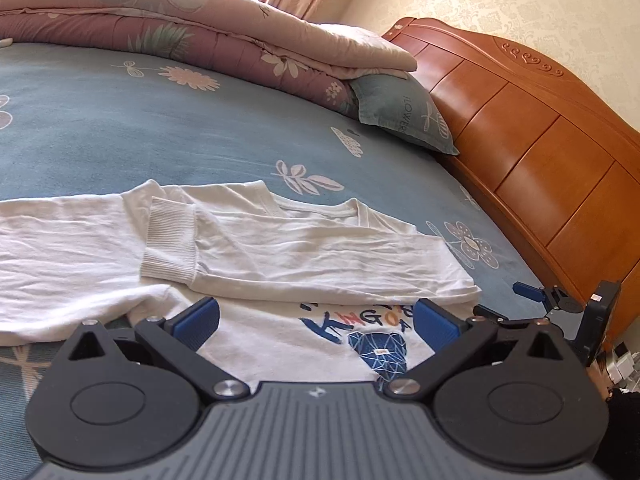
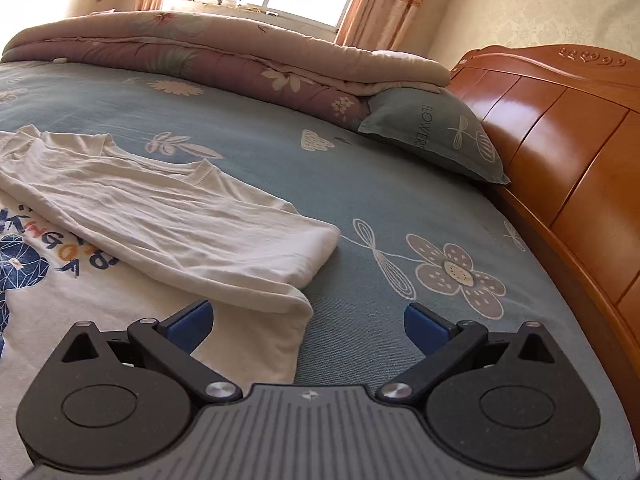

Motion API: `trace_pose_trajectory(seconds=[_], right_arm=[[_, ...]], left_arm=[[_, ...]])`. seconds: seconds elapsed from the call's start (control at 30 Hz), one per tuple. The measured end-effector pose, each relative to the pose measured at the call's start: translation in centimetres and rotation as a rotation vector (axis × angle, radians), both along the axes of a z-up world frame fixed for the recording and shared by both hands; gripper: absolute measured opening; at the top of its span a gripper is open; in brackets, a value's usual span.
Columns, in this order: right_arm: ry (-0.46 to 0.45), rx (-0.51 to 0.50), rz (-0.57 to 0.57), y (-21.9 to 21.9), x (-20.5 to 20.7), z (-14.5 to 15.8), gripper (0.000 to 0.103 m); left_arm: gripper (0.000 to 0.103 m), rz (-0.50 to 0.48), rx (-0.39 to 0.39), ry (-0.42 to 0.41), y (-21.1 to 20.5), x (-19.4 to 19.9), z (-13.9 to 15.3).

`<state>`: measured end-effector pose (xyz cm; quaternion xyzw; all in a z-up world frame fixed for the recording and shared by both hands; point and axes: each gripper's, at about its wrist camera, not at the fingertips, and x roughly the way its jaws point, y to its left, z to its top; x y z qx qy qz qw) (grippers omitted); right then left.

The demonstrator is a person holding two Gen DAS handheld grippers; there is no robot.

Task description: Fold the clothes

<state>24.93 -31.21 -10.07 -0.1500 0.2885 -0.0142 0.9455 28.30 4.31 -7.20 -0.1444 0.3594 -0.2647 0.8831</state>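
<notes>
Two grippers hung with jaws spread wide, holding nothing. The white long-sleeved cotton shirt with a blue bear print (image 1: 280, 248) lay flat on the blue flowered bedsheet (image 1: 120, 120), both sleeves crossed over its chest, long axis running across your view. Your left gripper (image 1: 316, 320) sat over the print; your right gripper (image 2: 306, 324) straddled the shirt's side edge nearest the orange wooden headboard (image 2: 560, 140). Nothing stood between.

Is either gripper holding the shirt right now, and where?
Neither. Left gripper and right gripper are open, empty above the white printed long-sleeve shirt.
</notes>
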Motion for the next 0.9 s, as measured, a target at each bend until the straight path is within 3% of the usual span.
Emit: trace_pose_trajectory(seconds=[0.1, 0.23, 0.27, 0.4, 0.5, 0.7, 0.83, 0.9], right_arm=[[0.017, -0.008, 0.071, -0.1, 0.6, -0.5, 0.086], [0.029, -0.087, 0.168, 0.0, 0.9, -1.3, 0.048], [0.029, -0.09, 0.188, -0.1, 0.9, -1.3, 0.042], [0.027, -0.105, 0.269, -0.6, 1.3, -1.7, 0.036], [0.024, -0.111, 0.324, -0.9, 1.4, -2.0, 0.011], [0.053, -0.051, 0.285, -1.9, 0.2, -1.8, 0.006], [0.073, -0.005, 0.279, -2.1, -0.1, -1.4, 0.006], [0.083, 0.017, 0.278, -2.2, -0.3, -1.2, 0.006]], left_arm=[[0.102, -0.058, 0.011, 0.021, -3.2, 1.0, 0.2], [0.102, -0.151, 0.065, 0.027, -8.9, 3.0, 1.0], [0.102, -0.176, 0.059, 0.034, -10.1, 3.5, 1.2], [0.102, -0.266, 0.026, 0.073, -15.3, 6.4, 1.5], [0.102, -0.305, -0.001, 0.113, -19.2, 8.8, 1.2], [0.102, -0.351, -0.07, 0.18, -25.0, 11.3, -0.8], [0.102, -0.331, -0.12, 0.287, -27.3, 12.2, -3.8], [0.102, -0.311, -0.151, 0.302, -28.2, 12.8, -5.0]])
